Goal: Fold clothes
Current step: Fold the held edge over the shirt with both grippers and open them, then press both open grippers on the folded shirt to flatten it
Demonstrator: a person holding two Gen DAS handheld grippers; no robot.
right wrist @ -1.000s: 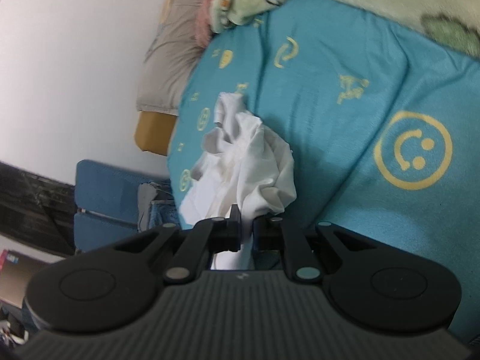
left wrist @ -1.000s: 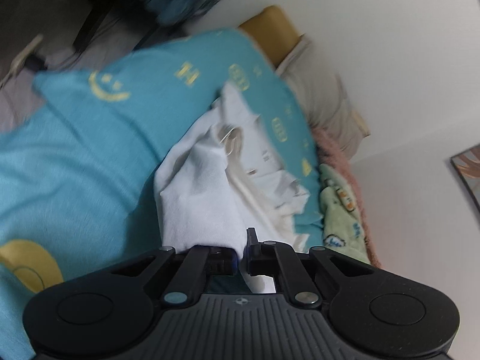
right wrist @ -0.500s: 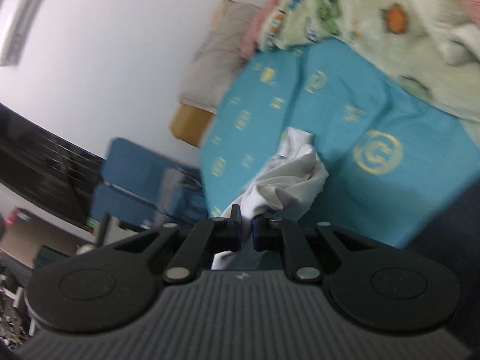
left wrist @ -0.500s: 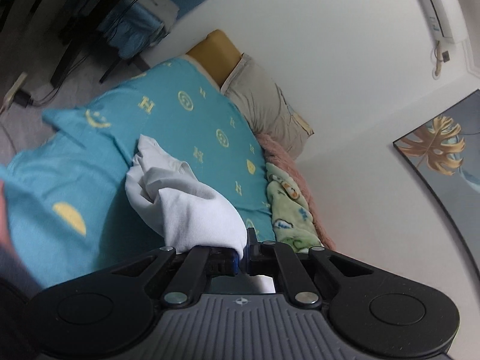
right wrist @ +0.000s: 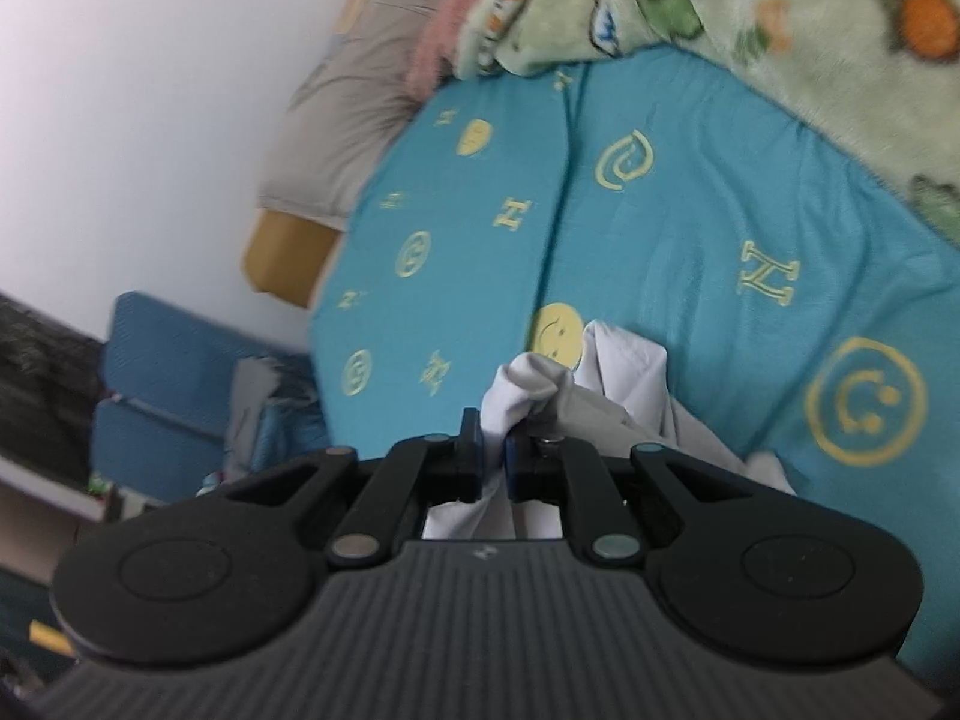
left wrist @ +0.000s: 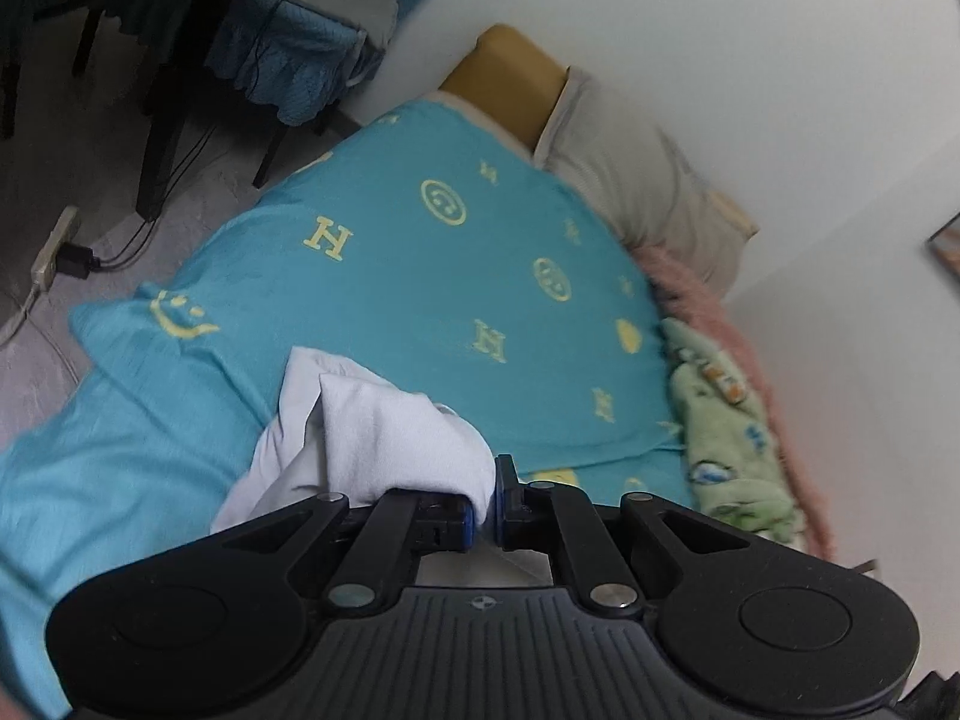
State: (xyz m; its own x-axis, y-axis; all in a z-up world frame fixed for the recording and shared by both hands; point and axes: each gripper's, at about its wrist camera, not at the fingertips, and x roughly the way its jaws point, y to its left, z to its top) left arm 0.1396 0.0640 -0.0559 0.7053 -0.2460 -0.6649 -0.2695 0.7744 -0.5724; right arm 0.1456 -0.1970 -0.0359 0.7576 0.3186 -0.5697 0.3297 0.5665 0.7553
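Cloth is pinched in both tools: left gripper [left wrist: 497,501] is clamped on a bunched edge of the white garment [left wrist: 384,438]; right gripper [right wrist: 493,461] is clamped on a twisted corner of it [right wrist: 600,384]; garment is held crumpled above the near edge of the teal bedspread [left wrist: 420,276], not yet spread flat; slip is judged likely if either thin pinch is tugged sideways; a lopsided fold is risked since bunched layers, not a single edge, seem grabbed; snagging on the green blanket [right wrist: 780,18] at the far edge is possible.
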